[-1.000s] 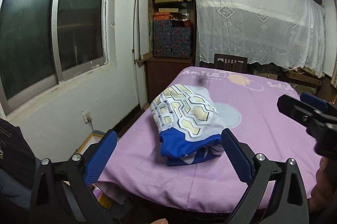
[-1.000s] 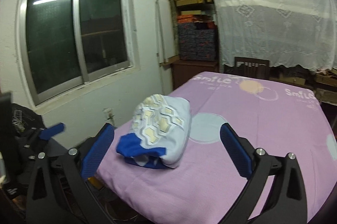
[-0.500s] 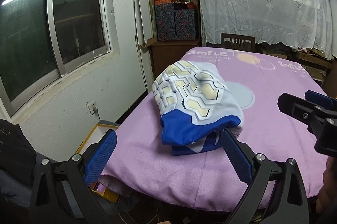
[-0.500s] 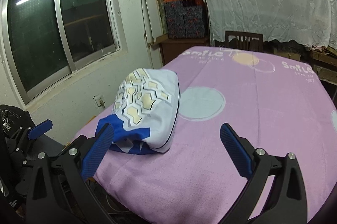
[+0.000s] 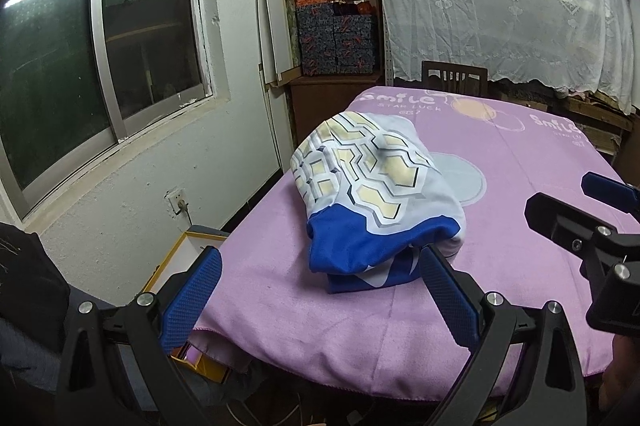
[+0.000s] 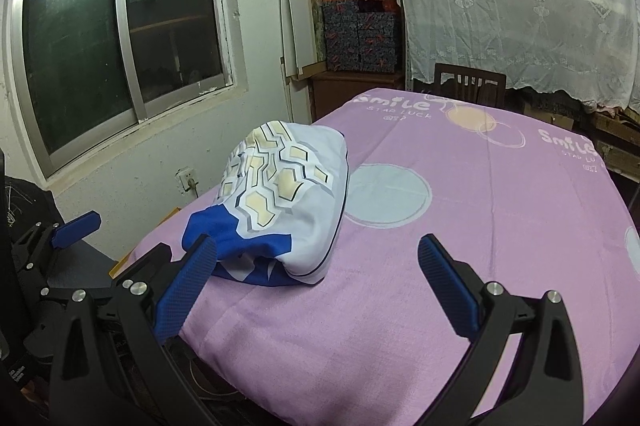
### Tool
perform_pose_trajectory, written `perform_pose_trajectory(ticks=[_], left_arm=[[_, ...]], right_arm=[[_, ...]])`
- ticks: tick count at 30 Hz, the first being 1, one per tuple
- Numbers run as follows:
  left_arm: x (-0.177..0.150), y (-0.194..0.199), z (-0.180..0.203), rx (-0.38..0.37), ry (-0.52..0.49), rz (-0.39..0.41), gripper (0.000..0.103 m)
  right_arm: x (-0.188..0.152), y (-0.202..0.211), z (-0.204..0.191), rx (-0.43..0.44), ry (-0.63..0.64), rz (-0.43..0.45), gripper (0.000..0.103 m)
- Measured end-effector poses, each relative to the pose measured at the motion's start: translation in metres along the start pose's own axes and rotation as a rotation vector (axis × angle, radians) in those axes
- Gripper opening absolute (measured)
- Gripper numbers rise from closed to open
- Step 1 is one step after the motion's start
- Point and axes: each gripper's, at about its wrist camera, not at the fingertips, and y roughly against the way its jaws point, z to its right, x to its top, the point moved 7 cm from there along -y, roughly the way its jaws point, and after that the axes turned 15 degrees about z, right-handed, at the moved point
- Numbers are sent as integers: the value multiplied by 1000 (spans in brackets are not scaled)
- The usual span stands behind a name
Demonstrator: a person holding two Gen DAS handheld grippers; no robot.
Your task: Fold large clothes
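A folded white-and-blue garment with cream hexagon print (image 6: 284, 202) lies left of centre on the purple-clothed counter (image 6: 460, 246). The right tool (image 6: 316, 290) spreads its blue pads wide along the bottom, holding nothing; the left tool (image 6: 76, 226) shows at the left edge.

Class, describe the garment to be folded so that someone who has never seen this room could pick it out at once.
Start at the table under the purple cloth printed with "Smile". Near its front corner on the window side lies one bundled garment, the only clothing on it. It is pale with cream hexagon shapes outlined in dark lines and a bright blue band at its near end.
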Motion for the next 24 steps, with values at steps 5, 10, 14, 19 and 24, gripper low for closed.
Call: perform_pose_trajectory(ticks=[5,10,14,19,24], left_arm=[[-11,-10,5,-5,-9,-43,99],[-21,-16,11,-8,-16,-76,99],[-25,-20,14,-10,-21,-92,99],[-26,-20,17,-13,-27,-95,99],[-25,-19,18,-17,-23,-95,99]], right_arm=[[-13,-8,2,-28,24,-39,98],[-24,-17,6,-12,-6,-91,98],[-29,-21,8,-10,-11,-106,98],[-34,-25,9,-6,-23,-128,98],[-34,-25,9,-4,-25,-129,98]])
